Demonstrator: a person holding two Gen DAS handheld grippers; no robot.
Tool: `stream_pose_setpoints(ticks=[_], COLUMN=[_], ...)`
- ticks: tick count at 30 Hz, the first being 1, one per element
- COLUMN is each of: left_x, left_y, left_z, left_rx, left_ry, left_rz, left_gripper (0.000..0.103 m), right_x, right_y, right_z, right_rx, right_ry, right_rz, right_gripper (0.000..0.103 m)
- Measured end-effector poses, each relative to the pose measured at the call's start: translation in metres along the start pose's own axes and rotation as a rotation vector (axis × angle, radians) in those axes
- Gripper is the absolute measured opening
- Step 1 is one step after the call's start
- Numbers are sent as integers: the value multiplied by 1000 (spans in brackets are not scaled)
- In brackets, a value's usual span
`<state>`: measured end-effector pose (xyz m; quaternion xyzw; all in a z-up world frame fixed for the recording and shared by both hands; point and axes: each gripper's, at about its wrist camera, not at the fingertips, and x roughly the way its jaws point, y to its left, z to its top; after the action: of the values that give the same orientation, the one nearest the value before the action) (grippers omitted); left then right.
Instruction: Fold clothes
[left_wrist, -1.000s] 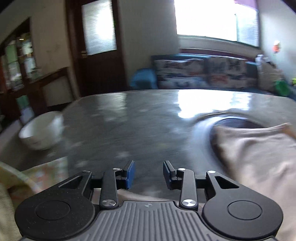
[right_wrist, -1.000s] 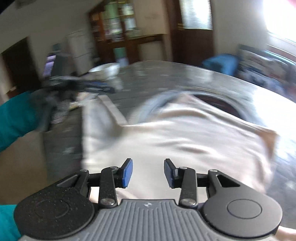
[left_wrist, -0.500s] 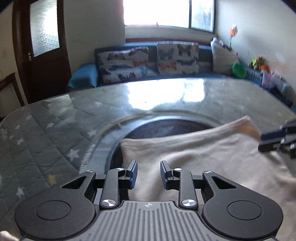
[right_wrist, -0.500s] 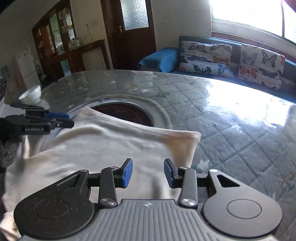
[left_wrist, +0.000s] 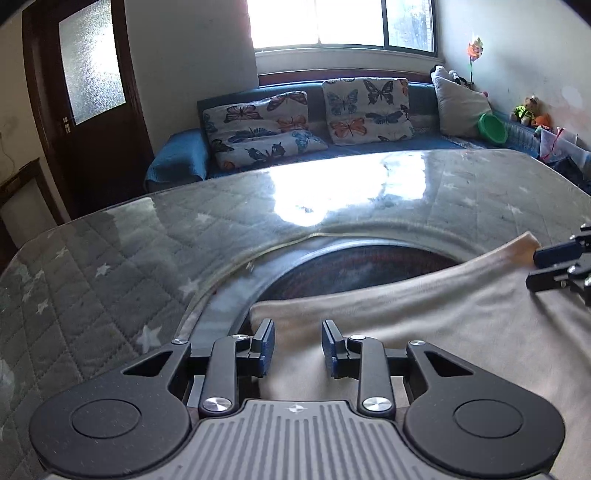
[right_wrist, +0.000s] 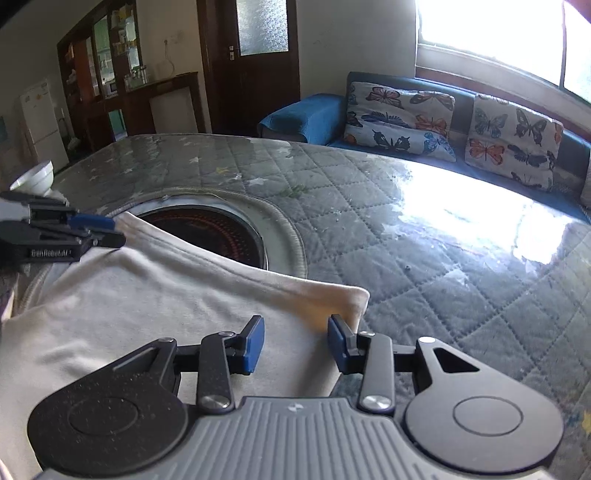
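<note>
The grey quilted star-patterned surface (right_wrist: 424, 266) stretches clear ahead of both claws. The cream cotton garment (right_wrist: 155, 295) lies flat beneath them, over a dark round recess (right_wrist: 207, 229). Left claw (left_wrist: 294, 341) and right claw (right_wrist: 295, 341) hover open at its far corners; uneven grabs could skew the fold.

The left gripper (left_wrist: 297, 341) is held low and level, pointing forward, its two blue-padded fingers (left_wrist: 266, 339) spread apart with nothing between them; in the right wrist view it shows at the left edge (right_wrist: 105, 230), seen from the side with its fingers (right_wrist: 92, 222) pointing right. The right gripper (right_wrist: 296, 338) is likewise low and level with its jaws parted and nothing clamped, and in the left wrist view its fingertips (left_wrist: 550, 254) reach in from the right edge, one above the other with a gap between.
</note>
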<state>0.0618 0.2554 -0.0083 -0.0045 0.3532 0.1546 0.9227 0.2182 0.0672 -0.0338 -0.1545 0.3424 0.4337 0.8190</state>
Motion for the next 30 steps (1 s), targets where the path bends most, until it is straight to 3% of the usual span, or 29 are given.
stream_pose_setpoints(ticks=[6,12,19,23,30], left_x=[14,-13,-64,-88,-123], left_y=[-2,-11,-30,-35,-48], left_z=[4,0,-37,-65,-96], left_rx=[16,14,11,15,26], left_ry=[25,-5,-13,-22,-47], left_rz=[32,2,-85,-63,-89], left_gripper=[32,31,32,36,43], right_x=[-6,-34,-62,-73,-103], right_y=[6,32,70,85,102], right_z=[0,-9,-37,-55,-85], right_rx=[-43,-116,-185,-215,-212], right_ry=[12,4,20,32,21], right_rz=[-5,64,136,136,114], right_gripper=[42,48,52,53,62])
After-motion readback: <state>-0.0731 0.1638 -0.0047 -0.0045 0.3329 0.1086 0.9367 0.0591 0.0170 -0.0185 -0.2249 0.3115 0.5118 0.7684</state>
